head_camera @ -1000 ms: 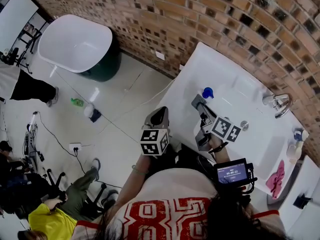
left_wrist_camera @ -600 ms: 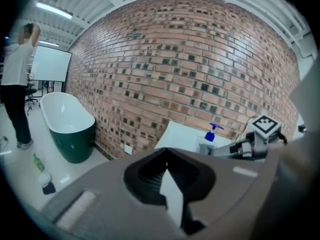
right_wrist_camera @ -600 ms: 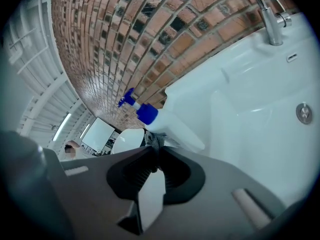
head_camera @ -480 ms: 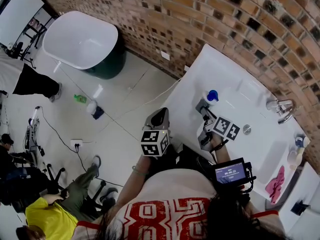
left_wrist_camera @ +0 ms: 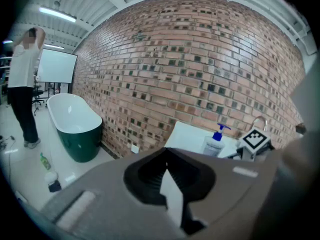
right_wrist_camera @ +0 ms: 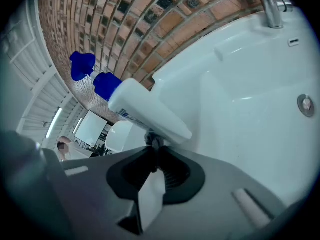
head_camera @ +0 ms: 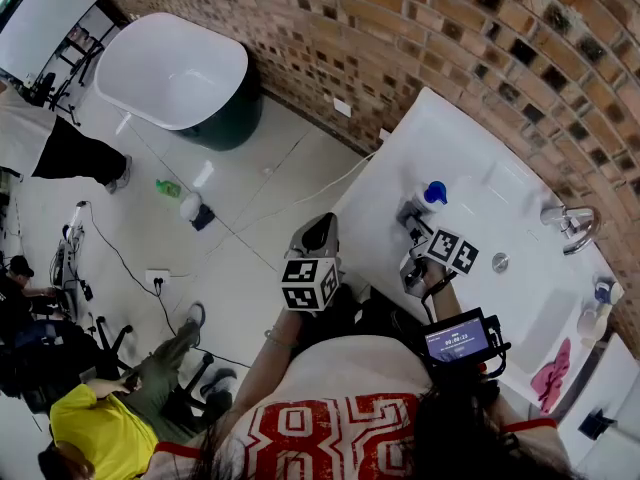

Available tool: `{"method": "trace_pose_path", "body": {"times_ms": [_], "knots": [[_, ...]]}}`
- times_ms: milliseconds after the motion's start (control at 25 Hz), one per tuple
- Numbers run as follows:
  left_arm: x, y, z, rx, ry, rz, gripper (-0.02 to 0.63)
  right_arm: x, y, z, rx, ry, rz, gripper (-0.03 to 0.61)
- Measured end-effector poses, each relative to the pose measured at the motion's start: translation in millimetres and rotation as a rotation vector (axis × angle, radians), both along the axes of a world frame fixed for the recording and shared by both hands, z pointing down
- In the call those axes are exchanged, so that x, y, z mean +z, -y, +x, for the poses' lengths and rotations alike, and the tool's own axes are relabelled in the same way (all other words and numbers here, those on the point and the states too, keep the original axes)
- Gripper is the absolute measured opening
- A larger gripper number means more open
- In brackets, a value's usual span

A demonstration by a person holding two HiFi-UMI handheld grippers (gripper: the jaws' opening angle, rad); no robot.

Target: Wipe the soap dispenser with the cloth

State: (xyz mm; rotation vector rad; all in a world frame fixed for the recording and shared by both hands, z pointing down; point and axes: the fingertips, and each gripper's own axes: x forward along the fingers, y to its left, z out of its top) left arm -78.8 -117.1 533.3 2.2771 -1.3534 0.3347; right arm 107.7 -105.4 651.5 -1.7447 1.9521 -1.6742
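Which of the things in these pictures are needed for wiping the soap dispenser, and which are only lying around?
For the job:
white plastic soap dispenser with blue pump, at the tips of the right gripper
crumpled pink cloth, apart from both grippers

Just lying about:
chrome faucet
white bathtub with green outside
small green bottle on the floor

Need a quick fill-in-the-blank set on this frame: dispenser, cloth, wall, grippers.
1. The soap dispenser has a ___ pump top.
2. The cloth, at the counter end away from the dispenser, is ___.
3. The wall behind the sink is made of ___.
4. Of the left gripper and the right gripper, both with jaws shut, the one at the dispenser is the ___.

Missing words: blue; pink; brick; right
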Motion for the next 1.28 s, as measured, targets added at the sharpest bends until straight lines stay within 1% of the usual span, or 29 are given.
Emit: {"method": "trace_pose_path", "body": {"times_ms": [120,400,520,760,1120,1280], "knots": [[-1,0,4,0.014,-0.002,0.004,0.003,-16,1,-3,0.004,0.017,0.035,0.046],[-1,1,21,0.064,-0.006,0.009,0.003,-85,17,-19,0.022,0.075,0.193,0.046],[-1,2,28,0.079,-0.008,0.009,0.003,-95,26,-17,0.038,0.077,0.217,0.046],[-1,4,28,0.080,-0.007,0.007,0.003,-73,24,-11,0.056,0.064,0.160,0.046],[-1,2,10,0.035,-0.002,0.006,0.003,-23,15,-5,0.070,0.028,0.043,0.046],[-1,1,-5,-0.009,0.008,0.010,0.003,-1,14,-4,0.060,0.008,-0.002,0.046]]}}
